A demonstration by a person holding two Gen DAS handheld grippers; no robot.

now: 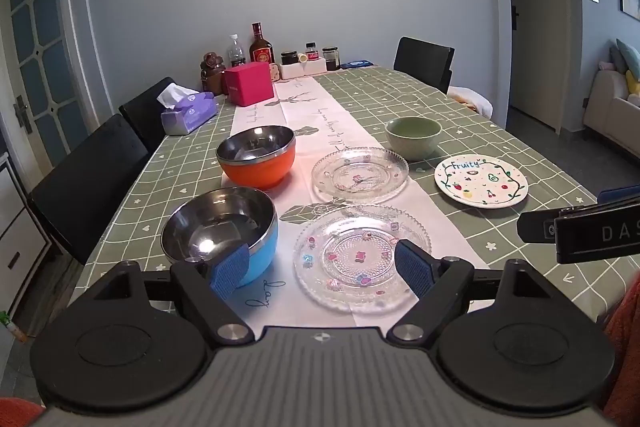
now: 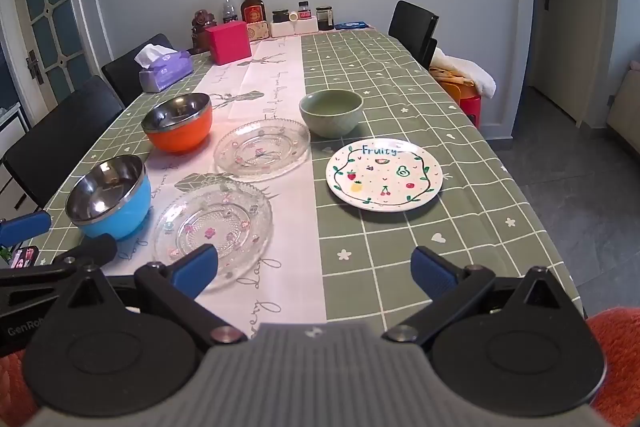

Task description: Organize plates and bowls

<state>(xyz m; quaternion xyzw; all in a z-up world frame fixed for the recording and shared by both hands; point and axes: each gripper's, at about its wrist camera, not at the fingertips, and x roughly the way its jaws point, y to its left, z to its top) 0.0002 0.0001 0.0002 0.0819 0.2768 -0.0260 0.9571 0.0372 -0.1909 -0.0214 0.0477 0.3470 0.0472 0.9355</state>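
Note:
On the green checked table stand a blue steel-lined bowl (image 1: 224, 231) (image 2: 110, 197), an orange steel-lined bowl (image 1: 258, 157) (image 2: 178, 123) and a green ceramic bowl (image 1: 414, 137) (image 2: 331, 113). Two clear glass plates lie on the white runner, one near (image 1: 356, 259) (image 2: 214, 223) and one farther back (image 1: 360, 175) (image 2: 262, 149). A white "Fruity" plate (image 1: 480, 181) (image 2: 384, 175) lies to the right. My left gripper (image 1: 324, 273) is open and empty above the near glass plate and the blue bowl. My right gripper (image 2: 316, 273) is open and empty near the front edge.
A purple tissue box (image 1: 188, 113), a pink box (image 1: 248, 83), bottles and jars (image 1: 262, 45) stand at the far end. Black chairs (image 1: 88, 179) line the left side, and one more chair (image 1: 424, 61) stands at the far right. A red stool (image 2: 468, 99) with cloth stands right of the table.

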